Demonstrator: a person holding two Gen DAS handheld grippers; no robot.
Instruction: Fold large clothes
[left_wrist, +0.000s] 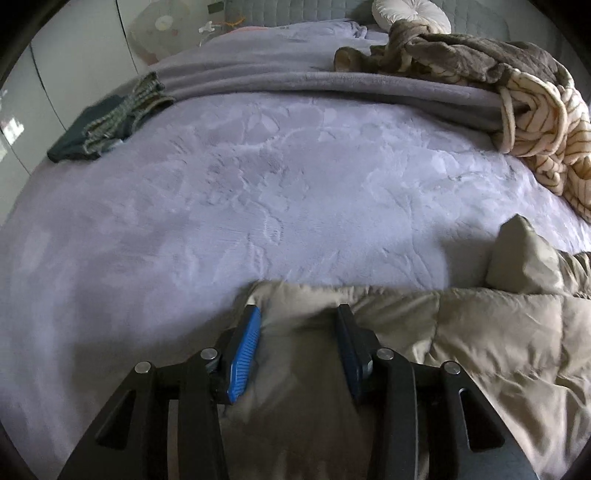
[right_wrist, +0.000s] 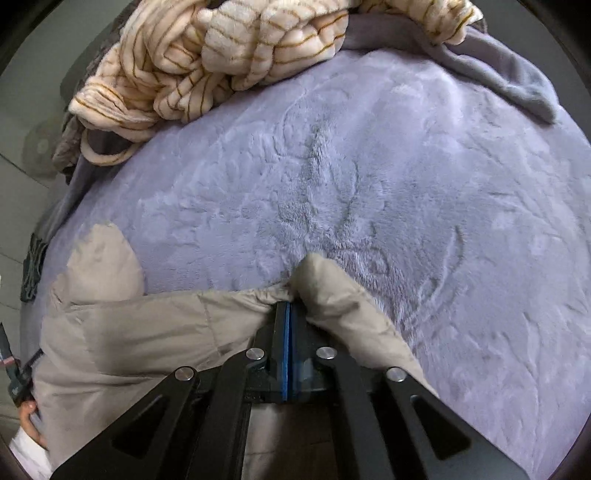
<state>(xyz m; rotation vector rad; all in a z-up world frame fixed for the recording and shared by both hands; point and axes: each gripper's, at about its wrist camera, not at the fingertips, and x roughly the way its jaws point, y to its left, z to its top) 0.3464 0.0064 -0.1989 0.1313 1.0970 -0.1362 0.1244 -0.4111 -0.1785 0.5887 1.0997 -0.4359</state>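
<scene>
Black linkage arms of the left gripper (left_wrist: 297, 314) fill the bottom of the left wrist view; its jaws stand partly apart, with a fold of the beige padded jacket (left_wrist: 461, 350) bunched between them. The blue pad (left_wrist: 243, 354) lies against the cloth, but whether the dark pad opposite presses too, I cannot tell.

Right gripper (right_wrist: 287, 306): jaws pinched together, blue pad faces nearly meeting, clamped on a thin edge of the same jacket (right_wrist: 147, 332), which puckers at the tips.

Jacket lies at the near edge of the bed, on the lilac plush blanket (left_wrist: 258, 184). Long axis runs crosswise, from one gripper to the other; in the left view the bulk spreads to the right of the jaws, in the right view to the left. So the garment is strung between the two hands, each at one end of the near hem. A raised corner of it stands up at far right in the left view.

Judgement: open blanket lies straight ahead of both grippers, so the fold likely goes forward, away from the person. The right hand has the surer hold; the left needs closing first.

Beyond: a striped cream throw (right_wrist: 221, 55), a dark folded stack (left_wrist: 107, 125), and a round white cushion (left_wrist: 410, 14).

No readable brand, label or writing.
</scene>
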